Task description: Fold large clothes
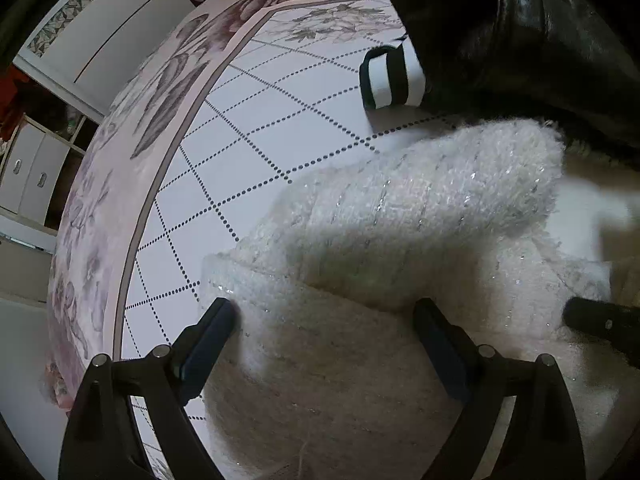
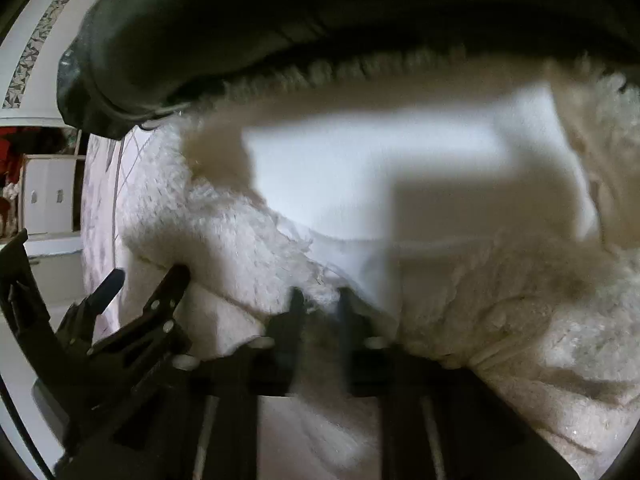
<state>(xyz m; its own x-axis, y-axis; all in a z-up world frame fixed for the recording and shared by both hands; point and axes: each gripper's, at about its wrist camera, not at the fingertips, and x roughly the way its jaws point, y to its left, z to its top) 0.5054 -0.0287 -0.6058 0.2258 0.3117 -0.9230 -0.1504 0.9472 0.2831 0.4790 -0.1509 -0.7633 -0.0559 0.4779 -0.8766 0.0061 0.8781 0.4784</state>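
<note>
A fluffy white sweater (image 1: 400, 240) with silver threads lies bunched on the bed. My left gripper (image 1: 326, 312) is open, its fingers spread over the sweater's folded edge, holding nothing. The right gripper shows at the right edge of the left wrist view as a black fingertip (image 1: 600, 320). In the right wrist view my right gripper (image 2: 320, 300) is shut on a fold of the white sweater (image 2: 248, 240), with fuzzy cloth pinched between the close fingers. The left gripper (image 2: 136, 292) shows at the lower left of that view. The right wrist view is blurred.
A black leather jacket (image 1: 520, 32) with a black-and-white striped cuff (image 1: 390, 76) lies at the back right, touching the sweater; it also shows in the right wrist view (image 2: 240, 20). The bed cover (image 1: 248, 120) has dotted squares and a floral border. White cabinets (image 1: 36, 176) stand left.
</note>
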